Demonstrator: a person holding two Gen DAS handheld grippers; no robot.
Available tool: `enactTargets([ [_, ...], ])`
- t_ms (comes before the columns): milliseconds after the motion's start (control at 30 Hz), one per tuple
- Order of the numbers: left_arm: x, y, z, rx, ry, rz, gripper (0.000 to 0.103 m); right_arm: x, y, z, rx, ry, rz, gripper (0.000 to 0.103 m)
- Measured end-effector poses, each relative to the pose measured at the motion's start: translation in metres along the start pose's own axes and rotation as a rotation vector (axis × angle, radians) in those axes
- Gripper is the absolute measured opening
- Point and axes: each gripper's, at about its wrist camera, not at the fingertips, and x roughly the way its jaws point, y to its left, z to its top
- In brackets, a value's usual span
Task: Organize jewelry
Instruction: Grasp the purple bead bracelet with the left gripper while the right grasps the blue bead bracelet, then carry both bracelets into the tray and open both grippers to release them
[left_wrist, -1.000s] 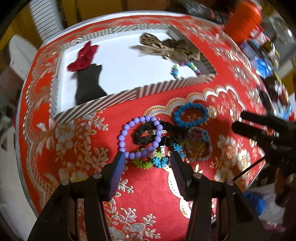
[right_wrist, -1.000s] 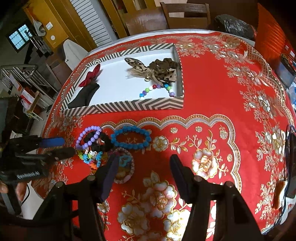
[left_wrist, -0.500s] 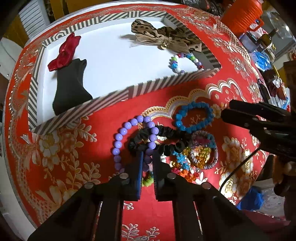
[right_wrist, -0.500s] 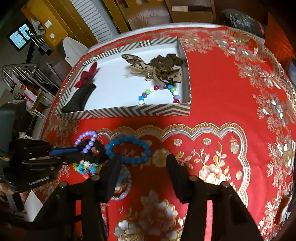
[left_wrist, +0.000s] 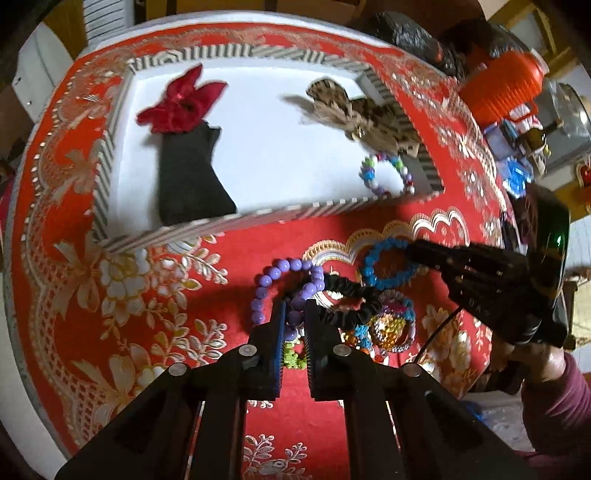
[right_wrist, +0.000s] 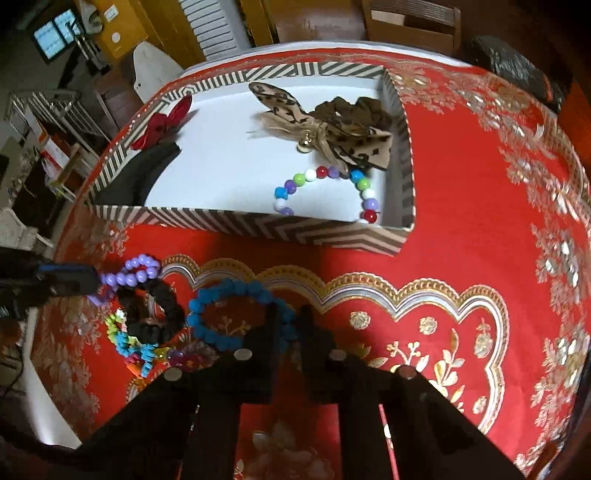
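L gripper (left_wrist: 294, 317) had its jaws pinched nearly together on the purple bead bracelet (left_wrist: 275, 291), a few beads caught between the pads at the loop's near-right part. That loop lay flat on the red floral tablecloth (left_wrist: 177, 295), its long axis running near-to-far, tilted a bit left at the near end. A black scrunchie (left_wrist: 343, 299) crossed it and stretched off to the right, long axis left-right.

R gripper (right_wrist: 288, 325) had jaws narrowed onto the blue bead bracelet (right_wrist: 236, 314), clamping the loop's right side; beads showed between the fingers. Blue loop lay flat, oval, long axis roughly left-right in the R wrist view. In the L wrist view the R gripper came in from the right edge, tips on the same blue loop, held by a hand (left_wrist: 532, 350) in a maroon sleeve (left_wrist: 554, 406).

Just near of both loops sat a heap of small multicolored bracelets (right_wrist: 136, 347), touching the scrunchie.

Farther back stood the chevron-striped tray (right_wrist: 258, 225), white inside, long axis left-right. In it: rainbow bead bracelet (right_wrist: 325, 188) at near-right corner, leopard-print bow (right_wrist: 325, 125) w/ a small gold bell just beyond it, brown scrunchie (right_wrist: 354, 110) against the right wall, red bow (right_wrist: 162, 125) at far left, black cloth piece (right_wrist: 140, 177) along the left wall, pointing near-to-far.

An orange ribbed container (left_wrist: 498, 88) stood past the tray at far right.
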Motion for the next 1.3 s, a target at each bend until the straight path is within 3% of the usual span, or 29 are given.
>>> enactTargets([
  [267,-0.030,-0.002,0.013,-0.017,-0.073,-0.009,0.000,-0.047,0.003,0.013,0.018,-0.094,0.066,0.010],
  [733,-0.074,-0.021,0.069,0.024,-0.190,0.017,0.000,-0.104,0.004,0.051,-0.013,-0.226,0.065,0.009],
  [1100,-0.035,-0.025,0.139,0.003,-0.168,0.068,0.000,-0.083,0.012,0.092,-0.046,-0.208,0.073,0.009],
  [1300,-0.010,-0.014,0.180,-0.039,-0.150,0.067,0.000,-0.064,0.017,0.137,-0.062,-0.204,0.097,0.009],
])
